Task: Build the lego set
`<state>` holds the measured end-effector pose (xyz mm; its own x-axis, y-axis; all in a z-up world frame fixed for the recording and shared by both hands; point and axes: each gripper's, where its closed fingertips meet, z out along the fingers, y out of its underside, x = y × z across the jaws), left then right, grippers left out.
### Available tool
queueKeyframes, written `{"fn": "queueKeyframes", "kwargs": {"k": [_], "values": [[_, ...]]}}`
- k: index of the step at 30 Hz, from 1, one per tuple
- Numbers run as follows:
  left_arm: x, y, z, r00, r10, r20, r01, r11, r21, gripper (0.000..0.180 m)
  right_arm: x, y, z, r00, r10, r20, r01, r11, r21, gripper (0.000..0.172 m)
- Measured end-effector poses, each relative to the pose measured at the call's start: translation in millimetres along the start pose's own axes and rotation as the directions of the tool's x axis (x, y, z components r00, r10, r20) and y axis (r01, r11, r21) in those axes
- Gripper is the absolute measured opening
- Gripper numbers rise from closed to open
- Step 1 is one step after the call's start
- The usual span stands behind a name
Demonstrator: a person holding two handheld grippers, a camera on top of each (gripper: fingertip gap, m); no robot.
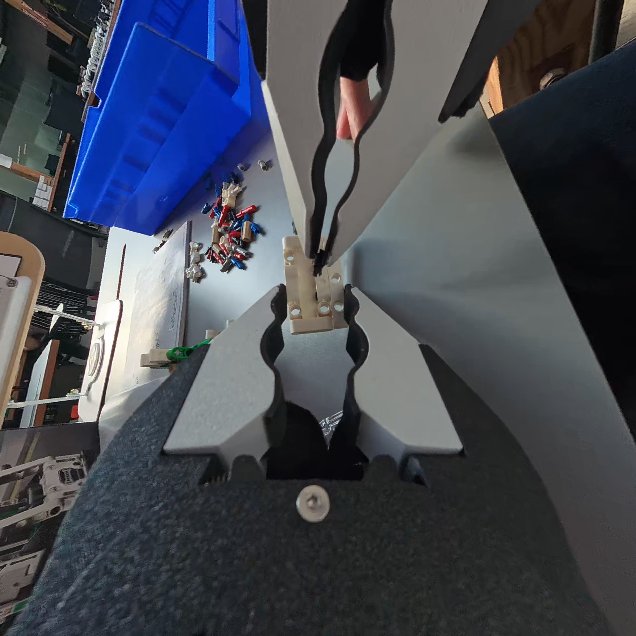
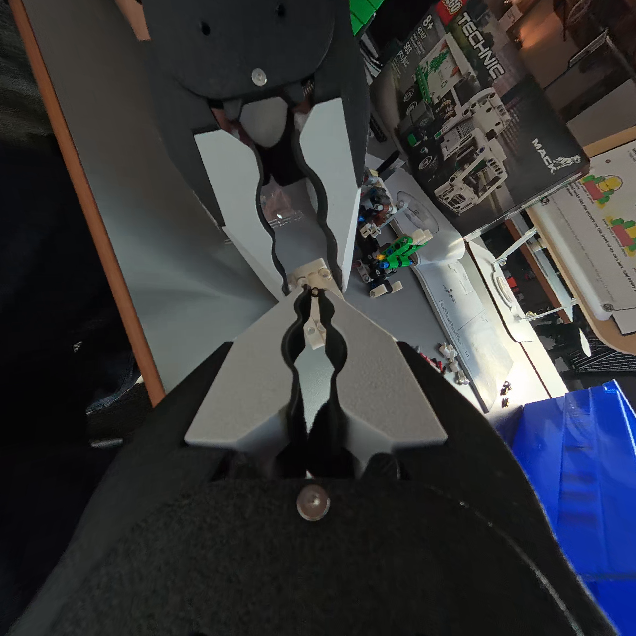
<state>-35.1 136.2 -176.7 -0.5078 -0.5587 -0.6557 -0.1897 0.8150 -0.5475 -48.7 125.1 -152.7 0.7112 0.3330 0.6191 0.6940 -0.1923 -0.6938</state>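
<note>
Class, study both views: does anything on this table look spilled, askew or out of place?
Yes: a heap of small red, blue and tan pins lies loose on the grey table beside the blue bin, not in it. Nothing looks damaged.

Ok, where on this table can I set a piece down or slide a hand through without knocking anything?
The bare grey table between its wooden edge and the held cream assembly is free. The far side of the assembly is crowded: pin pile, booklet, blue bins and green build.
</note>
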Motion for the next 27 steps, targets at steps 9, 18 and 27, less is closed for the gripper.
{"fn": "queueKeyframes", "kwargs": {"k": [9, 18, 27], "values": [[3.9, 3.7, -8.3, 1.0, 0.013, 0.009, -0.013, 1.0, -0.027, 0.031, -5.6, 13.7, -2.3, 0.998, -0.057, -0.02, 0.055, 0.995, -0.083, 0.002], [4.2, 3.3, -9.5, 0.996, 0.078, 0.048, -0.076, 0.995, -0.059, 0.031, -4.3, 12.4, 0.6, 0.997, -0.057, -0.049, 0.052, 0.995, -0.089, 0.002], [4.6, 3.7, -10.6, 0.991, 0.121, 0.053, -0.116, 0.99, -0.082, 0.031, -5.9, 15.3, 2.5, 0.997, -0.067, -0.036, 0.063, 0.993, -0.104, 0.002]]}}
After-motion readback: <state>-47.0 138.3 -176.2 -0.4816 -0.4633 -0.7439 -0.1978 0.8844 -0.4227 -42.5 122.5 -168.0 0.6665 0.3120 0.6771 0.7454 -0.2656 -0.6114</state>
